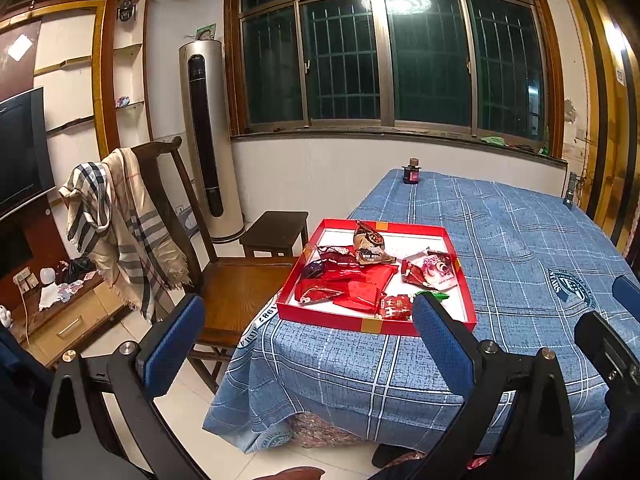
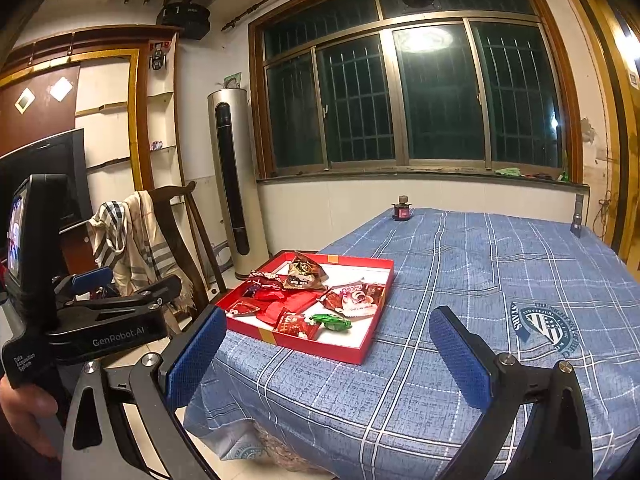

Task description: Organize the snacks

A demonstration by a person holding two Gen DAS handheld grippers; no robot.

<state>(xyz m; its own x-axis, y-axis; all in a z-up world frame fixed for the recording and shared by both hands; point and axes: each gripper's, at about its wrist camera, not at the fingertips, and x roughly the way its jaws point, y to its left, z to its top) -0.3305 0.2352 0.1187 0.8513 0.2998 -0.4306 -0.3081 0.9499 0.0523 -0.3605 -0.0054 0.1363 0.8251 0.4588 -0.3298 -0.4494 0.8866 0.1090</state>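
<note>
Left of the shallow red cardboard tray [image 1: 460, 276] I see one dark wooden chair [image 1: 240, 280] draped with one striped beige scarf [image 1: 120, 216]. My left gripper [image 1: 308, 344] has its jaws spread wide, empty, short of the tray. The tray sits at the near-left corner of the blue plaid tablecloth [image 1: 520, 240] and holds roughly seven crinkled snack packets [image 1: 352, 280], mostly red, one brown. Beyond the tray stands one small dark jar [image 1: 411, 171]. My right gripper [image 2: 332, 352] is equally wide apart, holding nothing; only its view shows one green wrapped candy [image 2: 332, 321] whole and a hand [image 2: 24, 412] gripping the left tool.
</note>
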